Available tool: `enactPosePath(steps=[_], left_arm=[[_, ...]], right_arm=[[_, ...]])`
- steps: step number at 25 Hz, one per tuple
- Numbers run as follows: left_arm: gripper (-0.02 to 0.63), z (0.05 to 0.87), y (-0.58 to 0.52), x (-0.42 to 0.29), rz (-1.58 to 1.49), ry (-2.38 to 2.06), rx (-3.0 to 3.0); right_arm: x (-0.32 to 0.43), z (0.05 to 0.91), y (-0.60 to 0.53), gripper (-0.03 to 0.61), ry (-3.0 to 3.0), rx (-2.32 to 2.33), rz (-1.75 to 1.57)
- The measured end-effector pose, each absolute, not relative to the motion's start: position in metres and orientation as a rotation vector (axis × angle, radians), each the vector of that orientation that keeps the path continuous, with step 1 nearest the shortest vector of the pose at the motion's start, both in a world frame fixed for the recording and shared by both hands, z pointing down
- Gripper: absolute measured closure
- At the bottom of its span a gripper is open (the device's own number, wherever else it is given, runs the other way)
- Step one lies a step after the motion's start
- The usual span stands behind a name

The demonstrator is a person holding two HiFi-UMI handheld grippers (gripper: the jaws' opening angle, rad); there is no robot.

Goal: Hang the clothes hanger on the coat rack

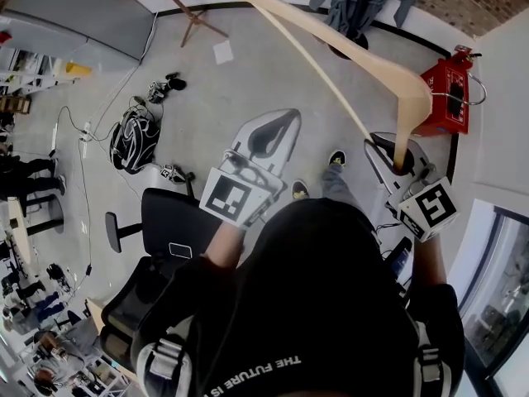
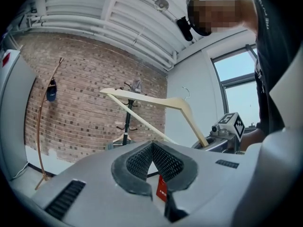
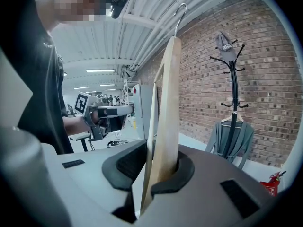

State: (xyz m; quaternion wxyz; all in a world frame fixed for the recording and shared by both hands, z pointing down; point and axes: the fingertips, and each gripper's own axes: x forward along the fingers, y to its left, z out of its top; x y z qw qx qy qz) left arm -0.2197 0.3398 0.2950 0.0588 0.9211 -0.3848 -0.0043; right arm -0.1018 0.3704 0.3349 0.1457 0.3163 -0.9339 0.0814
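Plainly, the task is only partly done: the clothes hanger is in hand and lifted, but not yet on the coat rack. The right hand-held gripper is clenched on the lower end of one wooden arm, so the hanger stands up out of its jaws with the metal hook at the top, free in the air. In the head view the hanger slants up and forward from that gripper toward the rack, well apart from it. The rack stands by the brick wall, carrying a grey garment on another hanger and what looks like a cap on top; several upper pegs look free. The left hand-held gripper has its jaws drawn together at the tips with nothing between them, and it hangs off to the left, not touching the hanger. What is left, I judge, is to close the distance, raise the hook over a free peg, lower it on and let go.
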Motion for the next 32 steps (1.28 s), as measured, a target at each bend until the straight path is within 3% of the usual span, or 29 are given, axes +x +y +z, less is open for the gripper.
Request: enactPosePath(steps=[16,32], left_arm=[[0.594,0.297,0.226,-0.083,0.084,-1.117,2.819],[0.594,0.31,0.192,-0.032,0.129,-1.101,2.803]], right_arm=[[0.025,0.346,0.256,0.532,-2.731,0.972,0.251],[0.072,0.361,0.218,0.532,-2.771,1.003,0.291]])
